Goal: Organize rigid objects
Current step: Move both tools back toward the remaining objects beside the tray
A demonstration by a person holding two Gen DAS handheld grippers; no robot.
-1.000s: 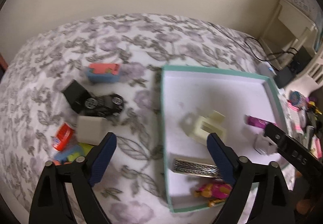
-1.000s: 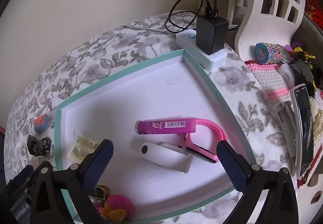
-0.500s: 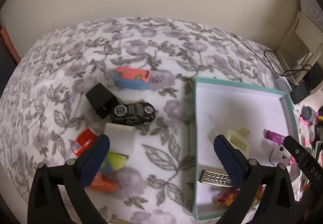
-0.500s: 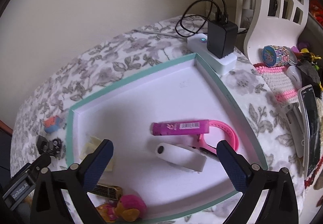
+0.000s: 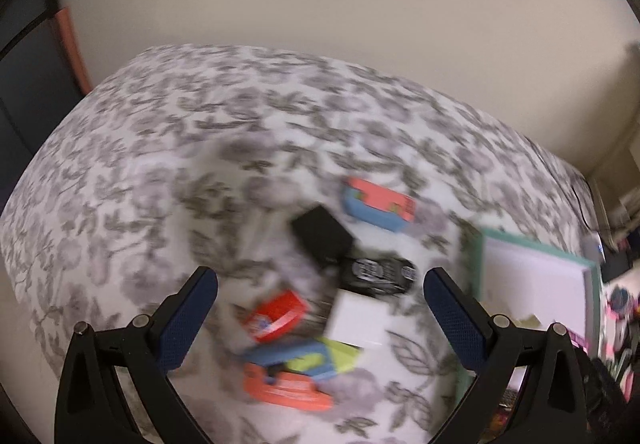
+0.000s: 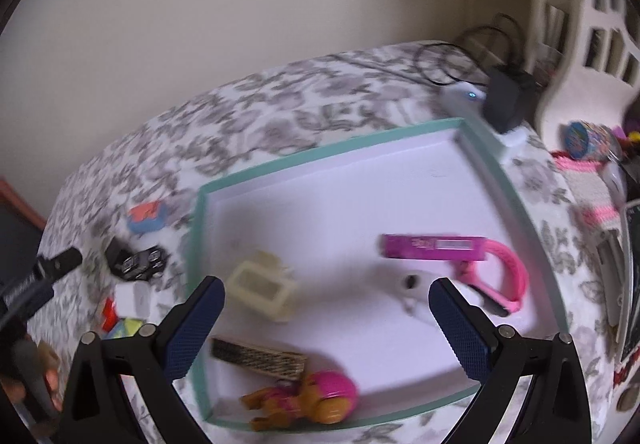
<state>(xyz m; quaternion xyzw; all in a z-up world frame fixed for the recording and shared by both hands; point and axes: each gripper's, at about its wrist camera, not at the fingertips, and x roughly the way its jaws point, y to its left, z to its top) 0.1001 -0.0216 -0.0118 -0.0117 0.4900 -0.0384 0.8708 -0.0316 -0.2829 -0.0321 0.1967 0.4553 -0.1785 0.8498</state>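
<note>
My left gripper (image 5: pixel 320 308) is open and empty above a pile on the flowered bedspread: a black toy car (image 5: pixel 378 272), a black box (image 5: pixel 322 236), a white box (image 5: pixel 358 318), a red tube (image 5: pixel 278 314), a pink-and-blue block (image 5: pixel 378 208) and orange, blue and yellow-green pieces (image 5: pixel 296 372). My right gripper (image 6: pixel 326 324) is open and empty over the teal-rimmed white tray (image 6: pixel 332 154), which holds a cream part (image 6: pixel 262 290), a pink tube (image 6: pixel 434 246), a pink band (image 6: pixel 510 272), a white cylinder (image 6: pixel 412 284), a patterned bar (image 6: pixel 258 358) and a pink-orange toy (image 6: pixel 304 400).
A white power strip with a black charger (image 6: pixel 506 104) and cable lies behind the tray. A white shelf (image 6: pixel 592 24) and clutter stand at the right. The tray's rim (image 5: pixel 474 272) shows at the right of the left wrist view. A wall runs behind the bed.
My left gripper has swung left, from the tray's edge to above the pile; its view is blurred. My right gripper has shifted left and back over the tray. Both stay open.
</note>
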